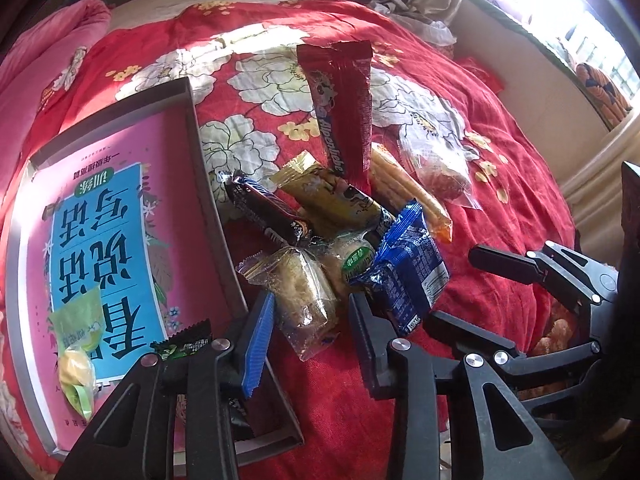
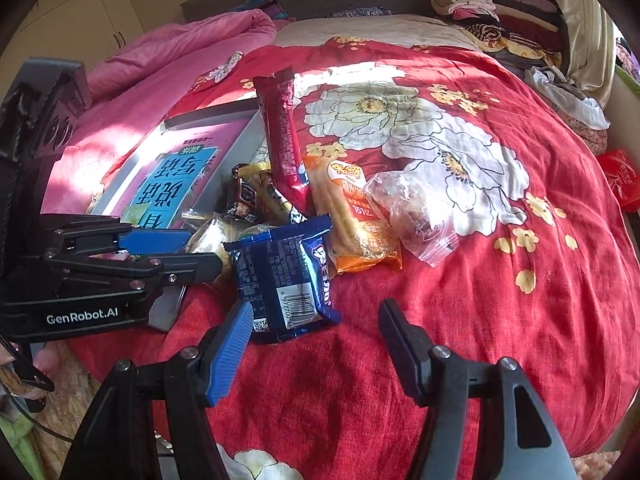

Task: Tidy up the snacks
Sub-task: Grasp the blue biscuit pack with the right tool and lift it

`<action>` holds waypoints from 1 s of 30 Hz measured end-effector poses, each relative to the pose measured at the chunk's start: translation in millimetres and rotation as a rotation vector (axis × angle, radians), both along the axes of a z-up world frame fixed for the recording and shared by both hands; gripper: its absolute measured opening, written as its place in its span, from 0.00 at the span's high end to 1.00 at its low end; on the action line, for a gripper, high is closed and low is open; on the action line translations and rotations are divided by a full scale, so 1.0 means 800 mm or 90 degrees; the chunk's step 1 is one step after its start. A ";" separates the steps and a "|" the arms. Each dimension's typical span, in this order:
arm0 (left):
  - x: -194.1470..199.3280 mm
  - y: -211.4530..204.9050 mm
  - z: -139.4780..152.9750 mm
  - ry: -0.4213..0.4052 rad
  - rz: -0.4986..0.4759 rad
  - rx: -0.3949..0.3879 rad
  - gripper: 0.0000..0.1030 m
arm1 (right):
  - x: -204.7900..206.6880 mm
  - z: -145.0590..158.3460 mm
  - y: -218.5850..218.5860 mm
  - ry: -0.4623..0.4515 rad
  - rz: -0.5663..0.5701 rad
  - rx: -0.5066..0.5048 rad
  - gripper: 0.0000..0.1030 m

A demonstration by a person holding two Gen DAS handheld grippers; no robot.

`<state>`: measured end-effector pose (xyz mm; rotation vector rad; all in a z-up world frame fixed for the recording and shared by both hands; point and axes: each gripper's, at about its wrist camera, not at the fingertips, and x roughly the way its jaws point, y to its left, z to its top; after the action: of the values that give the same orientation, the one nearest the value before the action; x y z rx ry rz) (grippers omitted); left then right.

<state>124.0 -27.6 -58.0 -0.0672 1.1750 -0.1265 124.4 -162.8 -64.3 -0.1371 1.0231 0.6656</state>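
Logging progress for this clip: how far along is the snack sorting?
Early. Done: two snacks lie in the tray, a green-wrapped sweet and a dark green packet. In hand: nothing; the left gripper is open around the clear-wrapped pastry, and the right gripper is open by the blue cookie pack. Left: the pile on the bedspread, including the red Alpenliebe stick.

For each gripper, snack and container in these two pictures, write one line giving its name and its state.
Left gripper: open, straddling the clear-wrapped pastry.
Right gripper: open, holding nothing.
Clear-wrapped pale pastry: sealed, lying between the left fingers.
Blue foil biscuit packet: sealed, lying on the red floral bedspread.
Long red candy packet: sealed, lying flat.
Shallow grey tray: open-topped, holding a pink book and two small snacks.
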 end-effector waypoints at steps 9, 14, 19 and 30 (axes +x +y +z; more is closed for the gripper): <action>0.008 -0.009 -0.006 0.014 -0.013 0.038 0.63 | -0.009 -0.015 0.034 -0.034 0.050 -0.055 0.37; 0.009 -0.019 -0.009 0.017 -0.018 0.078 0.60 | -0.008 -0.025 0.049 -0.053 0.057 -0.082 0.37; 0.011 -0.024 -0.011 0.019 -0.021 0.108 0.60 | -0.002 -0.033 0.051 -0.050 0.060 -0.084 0.47; 0.017 -0.041 -0.021 0.019 -0.039 0.157 0.59 | 0.013 -0.011 -0.005 -0.006 -0.007 0.007 0.50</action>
<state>137.5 -60.0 -74.5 0.1847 1.2151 -0.0334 134.7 -166.5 -73.1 -0.1243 1.0098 0.6601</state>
